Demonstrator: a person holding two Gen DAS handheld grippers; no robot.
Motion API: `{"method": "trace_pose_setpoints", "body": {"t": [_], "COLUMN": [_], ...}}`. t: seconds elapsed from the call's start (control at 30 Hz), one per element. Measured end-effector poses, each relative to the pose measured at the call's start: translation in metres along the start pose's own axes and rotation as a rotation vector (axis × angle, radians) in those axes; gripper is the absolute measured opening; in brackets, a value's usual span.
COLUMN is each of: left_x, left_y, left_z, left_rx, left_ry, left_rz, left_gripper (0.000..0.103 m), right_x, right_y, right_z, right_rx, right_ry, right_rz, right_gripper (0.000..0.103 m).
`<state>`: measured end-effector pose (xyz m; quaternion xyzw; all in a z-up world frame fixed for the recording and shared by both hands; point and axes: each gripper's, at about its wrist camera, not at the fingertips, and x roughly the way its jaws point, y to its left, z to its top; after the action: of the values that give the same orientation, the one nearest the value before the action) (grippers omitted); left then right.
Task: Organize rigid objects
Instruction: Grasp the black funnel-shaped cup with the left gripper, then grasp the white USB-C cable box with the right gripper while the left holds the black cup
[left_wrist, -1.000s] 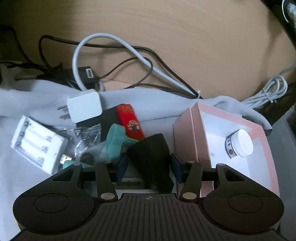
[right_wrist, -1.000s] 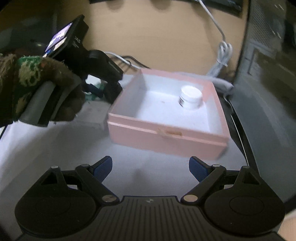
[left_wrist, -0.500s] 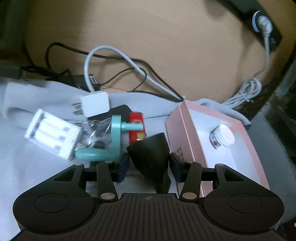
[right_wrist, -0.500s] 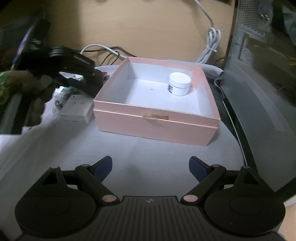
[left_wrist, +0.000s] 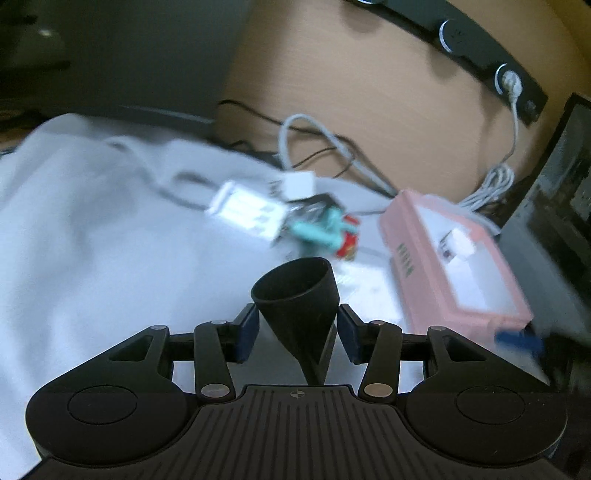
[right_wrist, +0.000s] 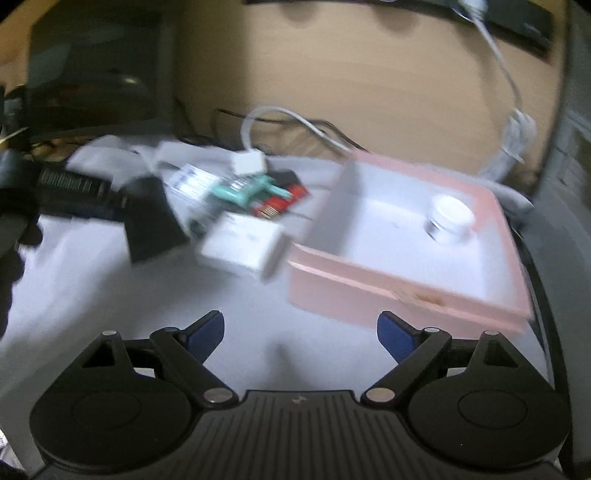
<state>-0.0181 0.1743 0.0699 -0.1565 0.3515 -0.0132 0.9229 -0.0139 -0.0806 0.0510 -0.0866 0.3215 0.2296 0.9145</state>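
A black funnel (left_wrist: 297, 295) is seen between the jaws of the left gripper (left_wrist: 297, 330), wide mouth pointing away from the camera, spout toward the gripper body. The blue pads (left_wrist: 245, 332) sit against its sides, so the funnel is held; it is raised above the white cloth (left_wrist: 92, 258) covering the table.

The right gripper (right_wrist: 301, 334) is seen with its jaws spread wide and nothing between them, low over the cloth in front of the pink box (right_wrist: 406, 291).

The pink box is open-topped with a white interior. One small white jar (right_wrist: 448, 218) stands in its far right corner. The rest of the box floor appears bare.

Left of the box, a loose cluster is noted on the cloth: a white carton (right_wrist: 242, 251) just beside the box wall, a teal part (right_wrist: 243, 194), a red item (right_wrist: 280, 201), a white battery holder (left_wrist: 243, 212) and a white charger plug (left_wrist: 299, 184). Contacts within the cluster cannot be resolved through motion blur.

White and black cables (left_wrist: 332, 155) run along the wooden panel behind.
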Motion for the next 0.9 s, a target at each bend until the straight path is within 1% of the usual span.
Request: {"method": "trace_pose_setpoints", "body": {"t": [0.07, 0.17, 0.23, 0.27, 0.3, 0.37, 0.47, 0.53, 0.67, 0.77, 0.8, 0.83, 0.9], "left_x": [-0.008, -0.018, -0.021, -0.023, -0.024, -0.025, -0.024, -0.023, -0.021, -0.019, -0.018, -0.018, -0.014], "left_y": [0.007, 0.022, 0.028, 0.030, 0.032, 0.032, 0.034, 0.036, 0.035, 0.036, 0.037, 0.038, 0.038], "left_z": [-0.009, -0.022, -0.029, -0.033, -0.036, -0.042, -0.049, -0.051, -0.050, -0.046, -0.045, -0.043, -0.041], "left_rx": [0.008, -0.014, -0.034, -0.044, -0.047, -0.043, -0.058, -0.062, -0.067, -0.082, -0.086, -0.088, -0.084], "left_ry": [0.025, 0.065, 0.093, 0.102, 0.110, 0.118, 0.126, 0.130, 0.121, 0.113, 0.113, 0.114, 0.118], "left_rz": [0.031, 0.038, 0.036, 0.031, 0.027, 0.030, 0.036, 0.045, 0.058, 0.054, 0.052, 0.050, 0.050], "left_gripper": [0.051, 0.052, 0.052, 0.052, 0.049, 0.049, 0.049, 0.049, 0.049, 0.049, 0.049, 0.049, 0.049], "right_x": [0.006, 0.019, 0.035, 0.046, 0.058, 0.085, 0.124, 0.142, 0.155, 0.155, 0.150, 0.145, 0.128], "right_y": [0.013, 0.035, 0.046, 0.050, 0.054, 0.060, 0.066, 0.070, 0.071, 0.067, 0.066, 0.066, 0.068], "right_z": [0.011, 0.035, 0.055, 0.066, 0.076, 0.092, 0.106, 0.110, 0.104, 0.095, 0.090, 0.084, 0.069], "right_rx": [-0.047, -0.135, -0.167, -0.175, -0.182, -0.188, -0.192, -0.212, -0.198, -0.125, -0.107, -0.098, -0.110], "right_ry": [-0.017, -0.061, -0.065, -0.052, -0.030, 0.022, 0.097, 0.134, 0.181, 0.238, 0.253, 0.262, 0.247], "right_rz": [0.034, 0.070, 0.081, 0.087, 0.096, 0.108, 0.072, 0.053, 0.080, 0.130, 0.160, 0.182, 0.190], "right_gripper": [0.091, 0.091, 0.091, 0.091, 0.091, 0.091, 0.091, 0.091, 0.090, 0.078, 0.073, 0.072, 0.071]}}
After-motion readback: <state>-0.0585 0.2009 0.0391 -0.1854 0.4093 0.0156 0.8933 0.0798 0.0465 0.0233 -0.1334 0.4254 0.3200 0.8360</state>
